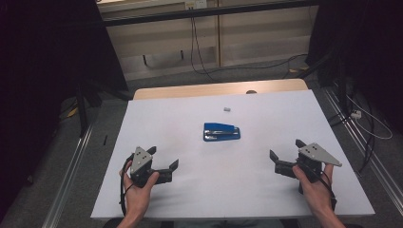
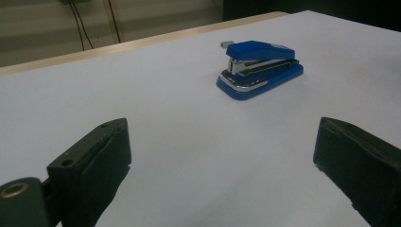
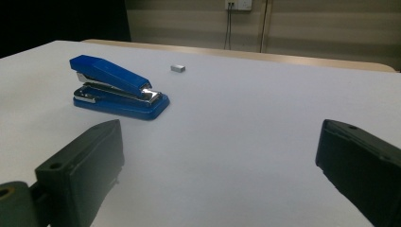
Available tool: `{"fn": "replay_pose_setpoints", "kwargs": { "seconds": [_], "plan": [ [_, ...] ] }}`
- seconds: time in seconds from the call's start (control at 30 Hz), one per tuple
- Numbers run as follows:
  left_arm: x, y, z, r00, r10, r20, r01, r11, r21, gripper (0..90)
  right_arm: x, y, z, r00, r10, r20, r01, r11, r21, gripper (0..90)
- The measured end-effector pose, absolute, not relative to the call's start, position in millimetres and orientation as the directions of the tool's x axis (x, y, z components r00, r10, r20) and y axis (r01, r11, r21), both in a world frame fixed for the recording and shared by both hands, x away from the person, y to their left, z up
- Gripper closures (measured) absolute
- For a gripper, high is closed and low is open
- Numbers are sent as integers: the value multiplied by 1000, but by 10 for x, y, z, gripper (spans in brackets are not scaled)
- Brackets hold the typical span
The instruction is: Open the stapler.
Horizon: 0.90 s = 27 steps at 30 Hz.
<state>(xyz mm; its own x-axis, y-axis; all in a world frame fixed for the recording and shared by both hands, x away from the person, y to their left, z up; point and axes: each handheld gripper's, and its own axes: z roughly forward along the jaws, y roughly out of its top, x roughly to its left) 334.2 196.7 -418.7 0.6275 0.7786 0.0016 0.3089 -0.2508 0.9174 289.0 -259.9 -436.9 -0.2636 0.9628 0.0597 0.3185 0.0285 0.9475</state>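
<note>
No brand, label or readable writing is visible on any item; the stapler's casing is plain in all three views.

Count: one stapler, one small block, two grippers, one table.

The blue plastic stapler with bright metal magazine (image 1: 221, 132) lies flat on its base near the middle of the white-topped table with a pale wooden far edge (image 1: 157, 199). It is closed, its long axis running roughly across the table. In the left gripper view the stapler (image 2: 260, 68) sits ahead and right of centre; in the right gripper view it (image 3: 118, 88) sits ahead and to the left.

One small grey rectangular block (image 1: 227, 109), possibly a strip of staples, lies on the table beyond the stapler, apart from it and nearer the far edge. It appears in the right gripper view (image 3: 178, 68) behind the stapler; material cannot be confirmed at this size.

The black two-jaw left gripper with grey three-cornered plate (image 1: 164, 161) is held in the person's left hand (image 1: 138, 190) at the near-left of the table. Its jaws stand wide apart with nothing between them, well short of the stapler.

The black two-jaw right gripper with grey three-cornered plate (image 1: 286, 148) is held in the person's right hand (image 1: 316, 187) at the near-right. Its jaws are likewise spread wide and empty, well apart from the stapler.

The stapler lies between the two grippers, farther out on the table than both.
</note>
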Motion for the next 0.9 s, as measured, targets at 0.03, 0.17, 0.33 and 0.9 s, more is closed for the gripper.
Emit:
{"fn": "replay_pose_setpoints", "kwargs": {
  "seconds": [0.03, 0.17, 0.33, 0.9],
  "plan": [
    [3342, 1967, -4187, 627, 779, 2, 309, -251, 917, 51, 2890, -2599, -4369, -264, 963, 60, 319, 28, 947, 15],
    [3374, 1902, -4180, 650, 760, -3, 314, -264, 912, 57, 2937, -2521, -4372, -281, 958, 49, 325, 47, 944, 16],
    [3410, 1836, -4181, 673, 740, -7, 309, -272, 911, 66, 3041, -2425, -4344, -296, 954, 49, 317, 50, 947, 16],
    [3526, 1617, -4095, 722, 692, -7, 286, -290, 913, 56, 3299, -2040, -4321, -417, 908, 39, 291, 92, 952, 13]
  ]
}}
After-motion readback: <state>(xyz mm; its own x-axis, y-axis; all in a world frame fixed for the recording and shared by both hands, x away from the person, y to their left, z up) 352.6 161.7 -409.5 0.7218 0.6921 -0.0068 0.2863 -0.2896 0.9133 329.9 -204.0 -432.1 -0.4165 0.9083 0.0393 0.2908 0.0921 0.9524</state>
